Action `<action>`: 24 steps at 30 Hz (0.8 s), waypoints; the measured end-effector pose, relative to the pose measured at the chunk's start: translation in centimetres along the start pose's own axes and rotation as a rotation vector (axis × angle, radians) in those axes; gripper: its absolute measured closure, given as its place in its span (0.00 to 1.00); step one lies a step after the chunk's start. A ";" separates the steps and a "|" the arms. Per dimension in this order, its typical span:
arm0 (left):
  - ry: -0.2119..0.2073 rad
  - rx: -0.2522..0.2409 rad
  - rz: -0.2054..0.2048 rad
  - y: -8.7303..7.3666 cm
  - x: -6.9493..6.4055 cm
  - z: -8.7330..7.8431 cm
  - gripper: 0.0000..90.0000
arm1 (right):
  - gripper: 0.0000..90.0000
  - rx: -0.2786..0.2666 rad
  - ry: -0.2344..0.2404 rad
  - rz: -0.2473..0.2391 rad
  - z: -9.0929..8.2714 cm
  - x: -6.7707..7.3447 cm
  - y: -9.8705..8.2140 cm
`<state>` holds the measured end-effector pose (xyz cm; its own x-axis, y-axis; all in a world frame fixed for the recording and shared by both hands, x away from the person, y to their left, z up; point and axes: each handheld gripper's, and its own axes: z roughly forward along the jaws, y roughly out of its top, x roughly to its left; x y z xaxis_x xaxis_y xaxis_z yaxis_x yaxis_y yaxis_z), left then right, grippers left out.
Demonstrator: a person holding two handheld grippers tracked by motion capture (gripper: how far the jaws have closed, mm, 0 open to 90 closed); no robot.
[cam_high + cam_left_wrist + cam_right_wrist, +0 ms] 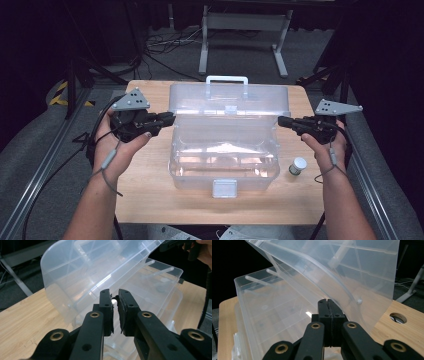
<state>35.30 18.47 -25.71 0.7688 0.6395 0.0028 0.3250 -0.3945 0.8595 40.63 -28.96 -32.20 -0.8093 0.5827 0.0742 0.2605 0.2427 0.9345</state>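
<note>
A clear plastic storage box (pixel 225 170) stands in the middle of the wooden table with its lid (pixel 230 102) raised at a slant. The lid's white handle (pixel 226 80) points to the far side. My left gripper (pixel 172 119) is at the lid's left edge. In the left gripper view the jaws (pixel 115 296) are nearly together, with the lid's (pixel 82 267) thin rim pinched between the pads. My right gripper (pixel 280 120) meets the lid's right corner. Its jaws (pixel 327 302) are pressed together at the lid's (pixel 352 270) curved side rim; I cannot make out any plastic between them.
A small white-capped jar (pixel 298 165) stands on the table right of the box. The box's latch (pixel 224 188) faces the near edge. A round hole (pixel 397 318) pierces the tabletop. Cables and a metal stand (pixel 245 30) lie on the floor beyond.
</note>
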 end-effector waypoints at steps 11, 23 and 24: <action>0.011 -0.022 -0.038 -2.0 0.4 2.0 0.90 | 1.00 0.007 -0.011 -0.005 0.0 0.1 0.1; 0.067 -0.111 -0.097 -3.8 1.4 3.8 0.91 | 1.00 0.002 -0.018 -0.014 -0.3 0.6 -0.1; 0.073 -0.105 -0.092 -3.8 1.4 3.9 0.91 | 1.00 -0.001 -0.019 -0.015 -0.4 0.6 -0.2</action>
<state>37.30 18.31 -30.94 0.6953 0.7174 -0.0443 0.3297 -0.2636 0.9066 39.90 -28.94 -32.19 -0.8027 0.5939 0.0536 0.2480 0.2508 0.9357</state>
